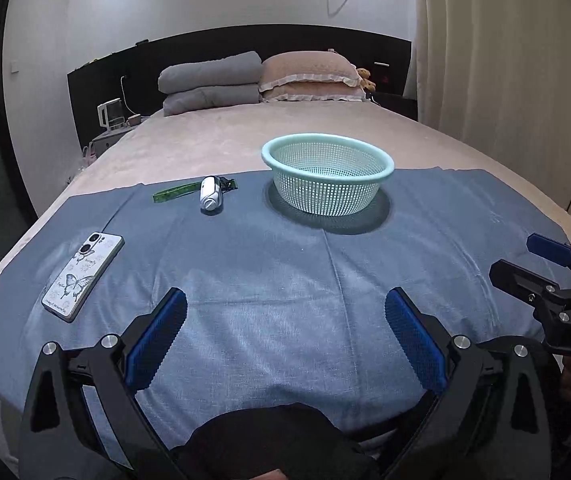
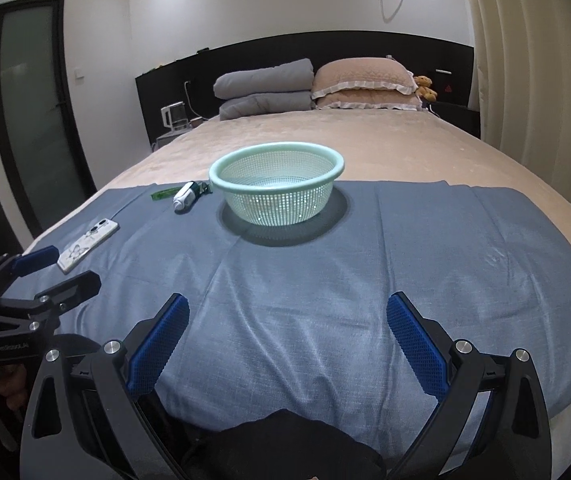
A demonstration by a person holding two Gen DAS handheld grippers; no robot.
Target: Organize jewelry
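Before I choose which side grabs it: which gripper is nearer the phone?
Left. The left gripper hovers open over the blue cloth, with the phone just ahead to its left. The right gripper, also open, sits farther right, beyond the left one.

A home bedroom: a made bed (image 2: 365, 148) with stacked pillows (image 2: 365, 84) against a headboard (image 2: 245, 56).

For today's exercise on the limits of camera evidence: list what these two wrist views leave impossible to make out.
- Basket floor: in both views the near wall and rim screen it, so contents cannot be told.
- Watch face: too small in both views; its dark strap end is partly behind the case.
- Phone near corner: right wrist view, covered by the left gripper.
- Right gripper: left wrist view, body cut off by the right edge.
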